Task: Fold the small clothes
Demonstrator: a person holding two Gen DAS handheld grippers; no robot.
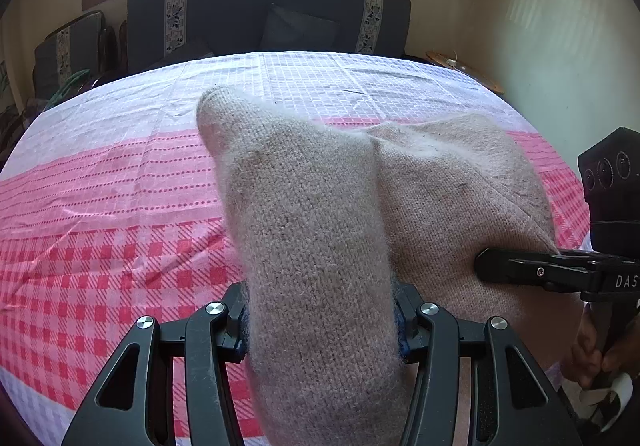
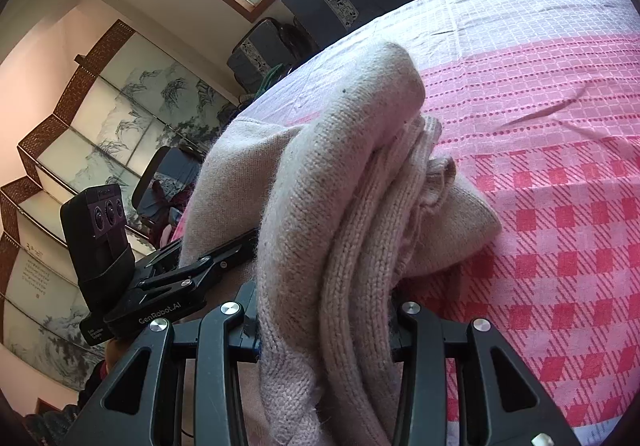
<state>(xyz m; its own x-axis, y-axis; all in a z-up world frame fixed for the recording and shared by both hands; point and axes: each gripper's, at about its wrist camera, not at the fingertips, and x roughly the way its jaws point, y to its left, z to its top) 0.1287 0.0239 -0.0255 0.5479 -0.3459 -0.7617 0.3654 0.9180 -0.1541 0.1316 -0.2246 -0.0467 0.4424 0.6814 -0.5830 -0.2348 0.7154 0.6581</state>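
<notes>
A beige knitted garment is bunched in thick folds over the pink checked cloth. My left gripper is shut on one thick fold of it, which hides the fingertips. My right gripper is shut on another thick fold of the same garment, its ribbed edge showing. The right gripper also shows in the left wrist view at the garment's right side. The left gripper shows in the right wrist view at the garment's left side.
The pink and white checked cloth covers the whole surface. A dark sofa stands behind it under a window. A folding painted screen stands at the left. A round wooden table is at the far right.
</notes>
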